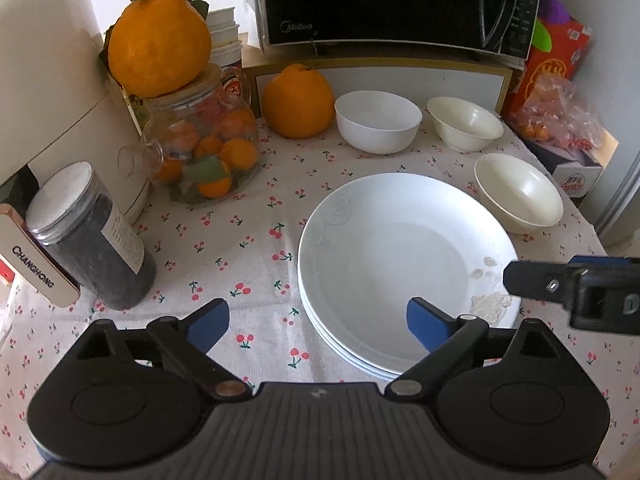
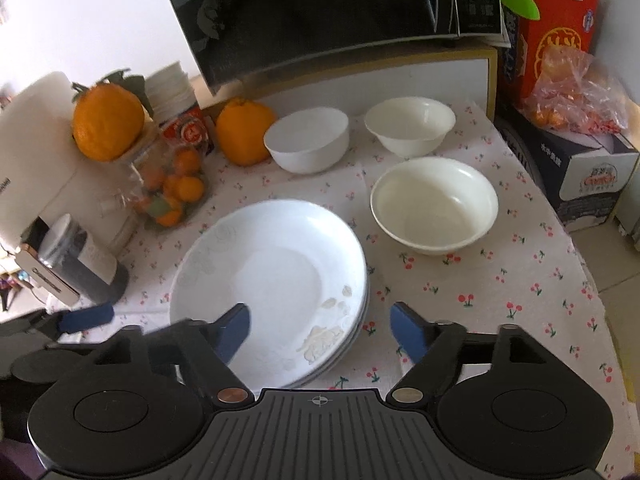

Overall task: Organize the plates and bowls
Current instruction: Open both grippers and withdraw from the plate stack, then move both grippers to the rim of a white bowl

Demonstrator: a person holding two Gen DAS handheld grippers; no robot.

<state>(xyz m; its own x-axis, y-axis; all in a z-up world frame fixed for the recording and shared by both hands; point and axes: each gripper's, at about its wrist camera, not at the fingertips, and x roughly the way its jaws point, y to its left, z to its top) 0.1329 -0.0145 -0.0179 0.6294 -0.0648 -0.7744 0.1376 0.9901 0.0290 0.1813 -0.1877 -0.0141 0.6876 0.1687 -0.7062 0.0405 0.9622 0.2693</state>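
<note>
Both tools are standing open, gripping nothing. The plate stack is sitting mid-frame between them; the nearest cream bowl is lying up and right of the right tool, nearer than the left tool.

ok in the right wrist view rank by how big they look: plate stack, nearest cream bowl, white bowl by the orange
1. plate stack, clearly largest.
2. nearest cream bowl.
3. white bowl beside the orange. It sits farther from the camera, so the true gap between the bowls is unsure.
</note>
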